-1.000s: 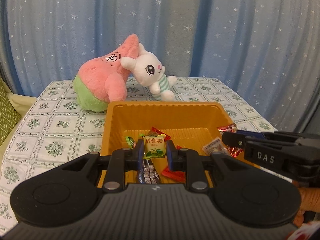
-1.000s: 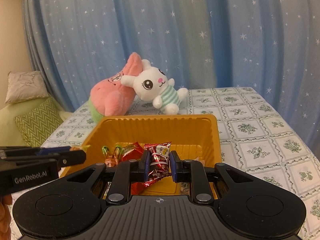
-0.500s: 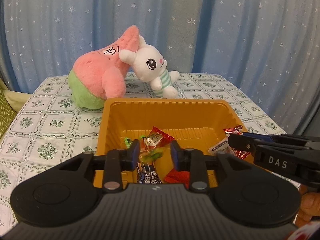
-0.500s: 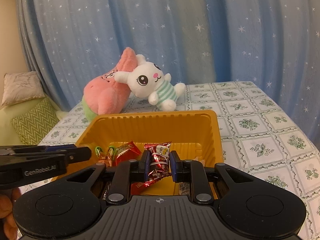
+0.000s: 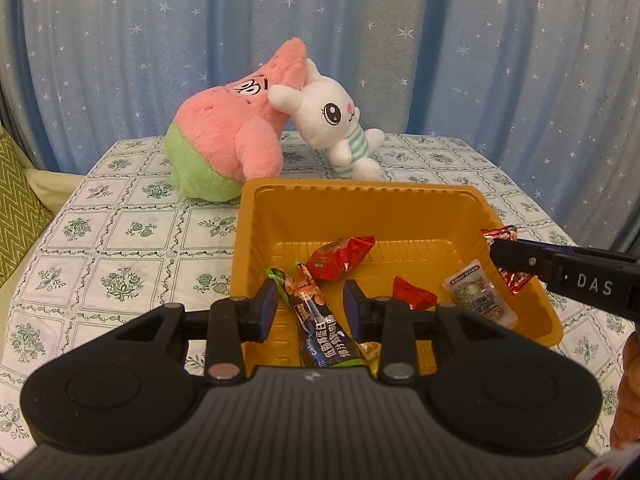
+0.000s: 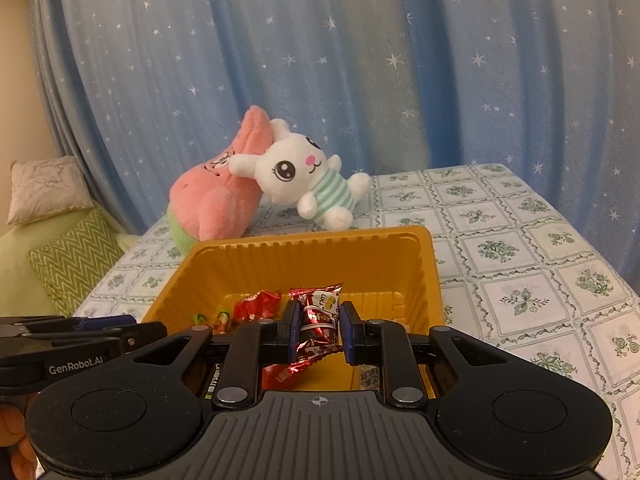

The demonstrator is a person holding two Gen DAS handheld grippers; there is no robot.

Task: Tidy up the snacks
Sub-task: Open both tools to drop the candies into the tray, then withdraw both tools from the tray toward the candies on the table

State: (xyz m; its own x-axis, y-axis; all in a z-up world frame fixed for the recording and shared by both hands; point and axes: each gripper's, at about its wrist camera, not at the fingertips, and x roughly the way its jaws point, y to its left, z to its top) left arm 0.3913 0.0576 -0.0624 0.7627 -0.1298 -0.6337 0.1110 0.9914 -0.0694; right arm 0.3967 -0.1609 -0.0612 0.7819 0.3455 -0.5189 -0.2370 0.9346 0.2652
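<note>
An orange tray point(image 5: 256, 216) sits on the patterned tablecloth. My left gripper point(image 5: 311, 302) hangs open just above its near left part, nothing pressed between the pads. Beneath the gap lies a dark snack bar point(image 5: 320, 328). A red packet point(image 5: 340, 258), a small red candy point(image 5: 412, 298) and a clear sachet point(image 5: 478, 300) also lie in the tray. My right gripper point(image 6: 318, 320) is shut on a shiny red foil packet point(image 6: 320, 312), held over the tray's point(image 6: 304, 240) near right part. The left wrist view has that right gripper point(image 5: 504, 254) at the tray's right wall.
A pink star plush point(image 5: 228, 148) and a white rabbit plush point(image 5: 336, 128) lean together behind the tray. A blue starry curtain point(image 5: 480, 60) closes the back. A green zigzag cushion point(image 6: 76, 264) lies off the table's left edge. A hand point(image 5: 630, 400) shows at far right.
My left gripper has opened and the green candy packet it held has dropped out of it. The right gripper keeps its hold on the red foil packet.
</note>
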